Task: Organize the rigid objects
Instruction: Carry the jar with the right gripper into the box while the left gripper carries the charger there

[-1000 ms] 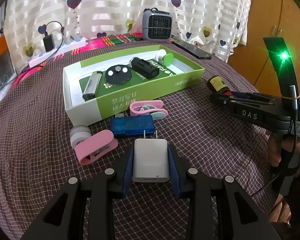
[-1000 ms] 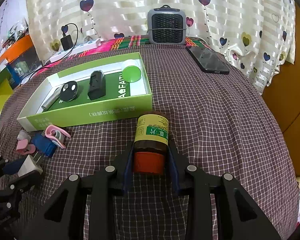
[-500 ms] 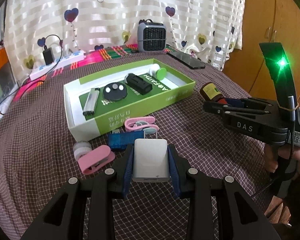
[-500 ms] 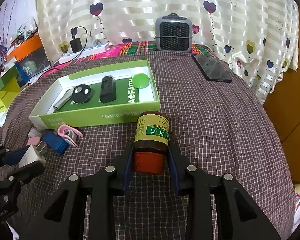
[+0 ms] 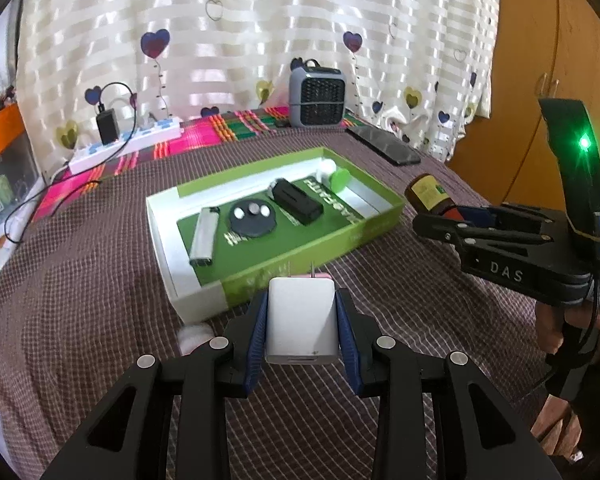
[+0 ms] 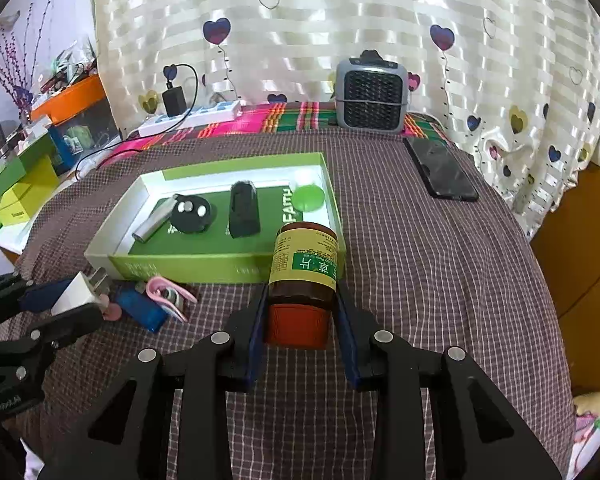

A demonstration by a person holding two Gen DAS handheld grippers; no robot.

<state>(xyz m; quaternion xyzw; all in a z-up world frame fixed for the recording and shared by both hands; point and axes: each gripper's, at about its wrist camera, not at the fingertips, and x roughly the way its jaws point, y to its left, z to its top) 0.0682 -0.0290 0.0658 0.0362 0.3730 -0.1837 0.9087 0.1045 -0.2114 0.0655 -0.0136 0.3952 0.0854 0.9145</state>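
Checked tablecloth below charger, prongs forward, and bottle, cap rearward, both finger-clamped.

A cream striped curtain with heart prints hangs behind the table, daylight glowing through it. The table wears a maroon checked cloth, with a bright striped cloth at its far edge. A wooden cabinet stands at the right; cluttered shelves fill the left.

Daylight glows through the curtain; fisheye bends edges, corners dark.
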